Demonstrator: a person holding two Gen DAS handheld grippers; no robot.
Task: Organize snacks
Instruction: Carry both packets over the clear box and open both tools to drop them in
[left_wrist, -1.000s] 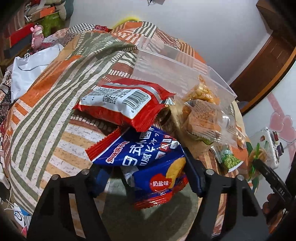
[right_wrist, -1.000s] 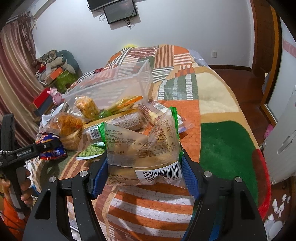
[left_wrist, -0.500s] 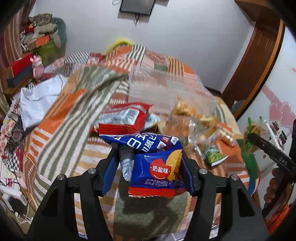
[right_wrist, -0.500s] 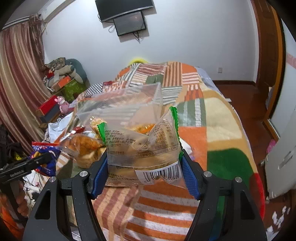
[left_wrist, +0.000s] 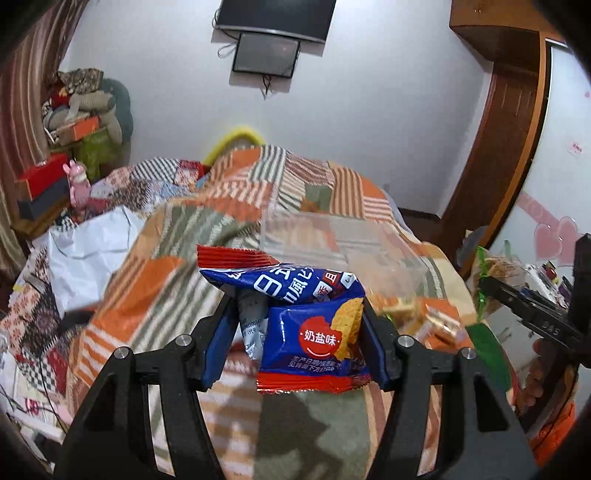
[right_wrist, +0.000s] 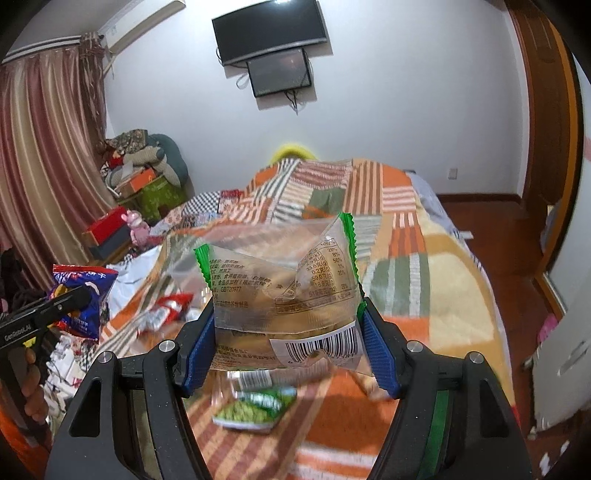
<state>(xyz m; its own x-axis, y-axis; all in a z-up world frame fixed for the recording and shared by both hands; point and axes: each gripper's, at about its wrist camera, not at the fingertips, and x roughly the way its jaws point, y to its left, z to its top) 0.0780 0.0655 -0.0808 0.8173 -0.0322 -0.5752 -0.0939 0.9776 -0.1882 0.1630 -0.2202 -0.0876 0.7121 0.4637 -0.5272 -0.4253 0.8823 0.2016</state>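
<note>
Holding 2 snack packs up off the quilted bed right now: our left gripper is clamped on the blue cracker packet, our right gripper on the clear green-edged packet. We'd call this the carry step. Clear plastic bin sits on the bed just behind both packets, so next we probably need to bring each one over its rim before letting go. Green pea packet lies on the bed below.

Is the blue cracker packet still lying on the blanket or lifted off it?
Lifted: the left gripper clamps the blue packet in the air above the blanket.
</note>
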